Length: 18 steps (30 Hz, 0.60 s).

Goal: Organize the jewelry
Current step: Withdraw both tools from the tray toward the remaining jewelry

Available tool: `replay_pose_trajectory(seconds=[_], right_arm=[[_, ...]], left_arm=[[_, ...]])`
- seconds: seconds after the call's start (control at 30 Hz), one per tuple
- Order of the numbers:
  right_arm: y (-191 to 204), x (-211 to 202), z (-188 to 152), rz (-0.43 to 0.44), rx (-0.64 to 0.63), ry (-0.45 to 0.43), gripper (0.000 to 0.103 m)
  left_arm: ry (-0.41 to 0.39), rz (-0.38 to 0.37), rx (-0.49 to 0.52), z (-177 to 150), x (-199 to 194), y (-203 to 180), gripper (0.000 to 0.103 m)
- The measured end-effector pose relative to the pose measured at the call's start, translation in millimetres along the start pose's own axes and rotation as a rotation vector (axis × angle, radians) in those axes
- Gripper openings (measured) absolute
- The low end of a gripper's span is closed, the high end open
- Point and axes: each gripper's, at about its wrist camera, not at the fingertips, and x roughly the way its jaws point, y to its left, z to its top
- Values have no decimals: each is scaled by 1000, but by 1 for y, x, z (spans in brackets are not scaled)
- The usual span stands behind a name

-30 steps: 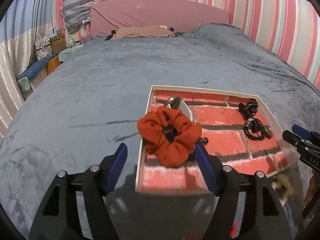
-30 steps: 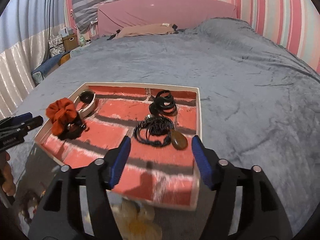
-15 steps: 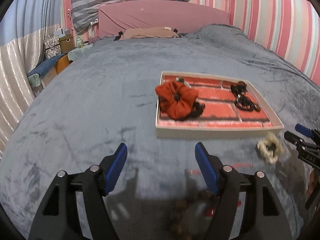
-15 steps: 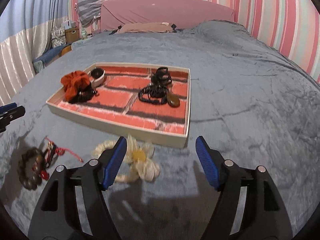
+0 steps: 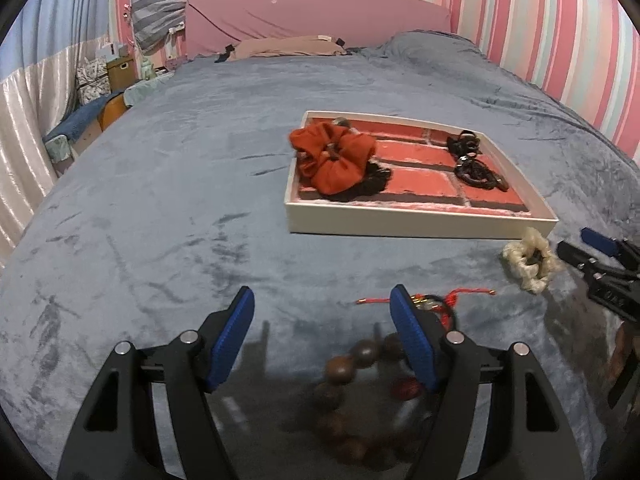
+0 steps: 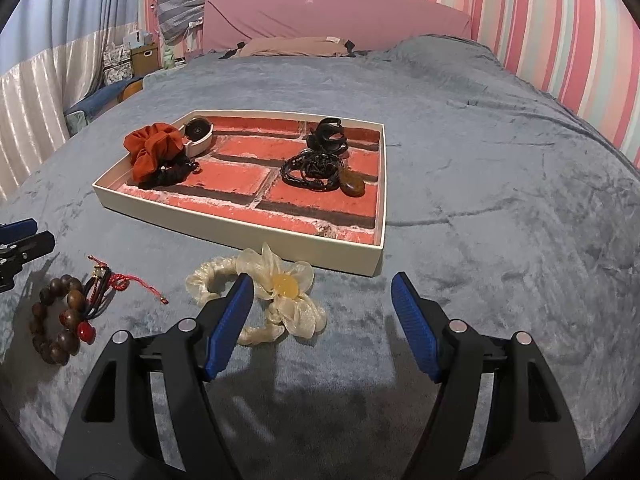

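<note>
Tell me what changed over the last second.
Both grippers pulled back from the tray, the left gripper to above the bead bracelet, the right gripper to near the flower hair tie. Both remain open and empty. The tray's contents stayed put.

One tray [image 6: 379,248], two scrunchies [image 6: 154,148] [image 6: 276,300], one beaded bracelet [image 6: 60,320], two tongs [image 6: 322,304] [image 5: 320,320].
</note>
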Motion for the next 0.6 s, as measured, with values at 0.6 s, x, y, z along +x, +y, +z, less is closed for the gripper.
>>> replay_pose_trajectory(seconds=[0.6], right_arm=[[-5,20,-7,66,22,19,59]], left_arm=[[-7,-8,151,-22,11,-80,55]])
